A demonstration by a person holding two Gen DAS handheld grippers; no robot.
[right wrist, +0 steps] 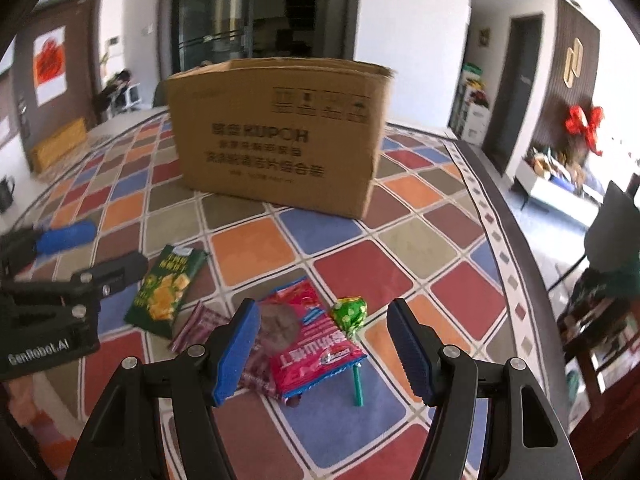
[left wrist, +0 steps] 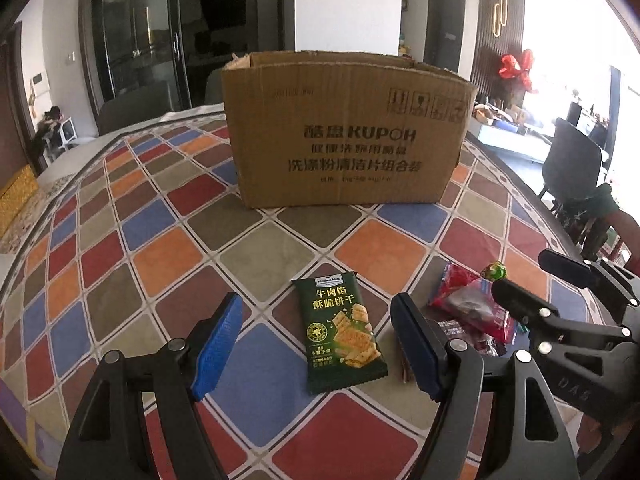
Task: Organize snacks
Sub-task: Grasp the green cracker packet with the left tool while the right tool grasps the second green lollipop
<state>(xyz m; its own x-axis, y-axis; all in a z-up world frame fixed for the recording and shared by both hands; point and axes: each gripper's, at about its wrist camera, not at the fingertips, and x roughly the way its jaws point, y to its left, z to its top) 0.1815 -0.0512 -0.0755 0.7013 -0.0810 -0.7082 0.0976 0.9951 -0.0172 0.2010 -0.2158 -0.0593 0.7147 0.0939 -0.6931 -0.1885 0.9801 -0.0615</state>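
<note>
Checkered tablecloth (left wrist: 160, 256), cardboard box (left wrist: 344, 128) set at far side.
Left gripper (left wrist: 316, 344) & right gripper (right wrist: 320, 344) held wide open, nothing gripped; green cracker pack (left wrist: 340, 336) laid between left fingers, red packet (right wrist: 316, 332) w/ lollipop (right wrist: 350, 314) just beside it.

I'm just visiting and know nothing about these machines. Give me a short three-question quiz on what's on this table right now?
1. True or false: the left tool is shut on the green cracker packet.
2. Which snack has a stick: A) the red packet, B) the lollipop, C) the dark purple packet?
3. Fill in: the snacks lie on the tablecloth, in front of the cardboard ____.

Key: 1 false, both the left tool and the right tool are open and hold nothing; 2 B; 3 box.
</note>
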